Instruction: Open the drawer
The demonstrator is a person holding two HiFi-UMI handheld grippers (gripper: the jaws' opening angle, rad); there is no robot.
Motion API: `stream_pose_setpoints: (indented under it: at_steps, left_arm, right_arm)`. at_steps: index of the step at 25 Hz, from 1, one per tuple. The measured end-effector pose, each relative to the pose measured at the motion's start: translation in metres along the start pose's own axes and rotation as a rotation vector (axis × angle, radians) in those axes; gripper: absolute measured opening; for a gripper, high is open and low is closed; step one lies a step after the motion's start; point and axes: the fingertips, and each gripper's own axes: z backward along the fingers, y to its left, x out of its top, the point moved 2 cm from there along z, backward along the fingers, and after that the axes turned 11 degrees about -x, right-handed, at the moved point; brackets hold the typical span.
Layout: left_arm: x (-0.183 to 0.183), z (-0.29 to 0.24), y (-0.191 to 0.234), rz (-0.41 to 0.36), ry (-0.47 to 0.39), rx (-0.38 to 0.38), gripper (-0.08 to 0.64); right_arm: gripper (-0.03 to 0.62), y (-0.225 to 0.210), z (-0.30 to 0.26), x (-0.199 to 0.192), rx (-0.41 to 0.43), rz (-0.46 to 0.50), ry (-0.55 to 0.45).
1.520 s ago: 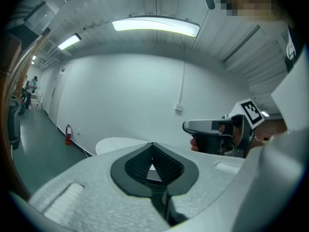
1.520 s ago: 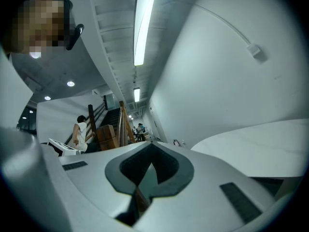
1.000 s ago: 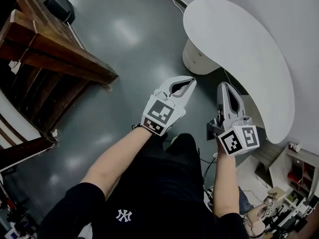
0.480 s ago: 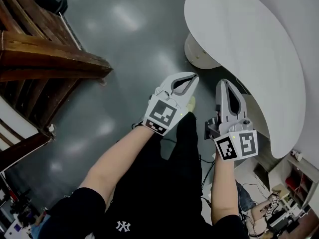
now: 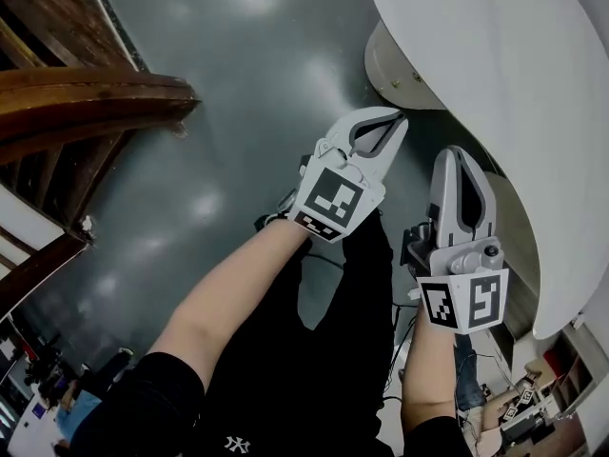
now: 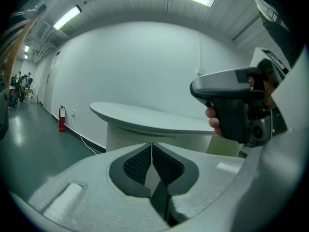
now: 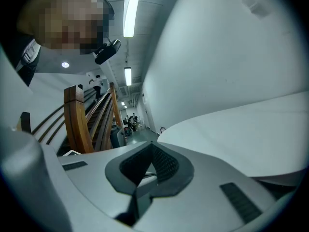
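Note:
No drawer shows in any view. My left gripper [image 5: 397, 120] hangs over the dark floor beside the round base [image 5: 395, 69] of a white curved table [image 5: 495, 93], jaws shut with nothing between them. In the left gripper view its pads [image 6: 152, 151] meet, and it faces the table [image 6: 145, 117]. My right gripper [image 5: 460, 153] is just to the right, at the table's near edge, also shut and empty. In its own view the right gripper [image 7: 151, 148] has closed tips, with the tabletop [image 7: 241, 124] filling the right side.
A dark wooden staircase-like frame [image 5: 76, 103] stands at the left, also seen as wooden rails [image 7: 82, 120]. A red fire extinguisher [image 6: 61, 119] stands by the far wall. The person's legs in black fill the lower head view. Shelves with clutter [image 5: 533, 403] sit at the bottom right.
Both grippers have dropped lower and moved closer to the white table's base and edge. Their jaws have stayed shut throughout.

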Motion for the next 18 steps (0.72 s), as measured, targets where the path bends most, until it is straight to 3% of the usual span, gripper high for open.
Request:
stream_pose_setpoints:
  at_steps: [8, 12, 18]
  left_arm:
    - [-0.06, -0.058, 0.035, -0.028, 0.001, 0.005, 0.012]
    - [-0.077, -0.089, 0.046, -0.039, 0.003, 0.006, 0.082]
    - [-0.099, -0.107, 0.062, -0.061, 0.016, 0.009, 0.111]
  right_arm:
    - [0.014, -0.034, -0.024, -0.062, -0.02, -0.008, -0.009]
    - [0.014, -0.053, -0.034, -0.077, -0.021, -0.013, -0.013]
    - [0.014, -0.052, -0.046, -0.097, -0.012, -0.013, -0.007]
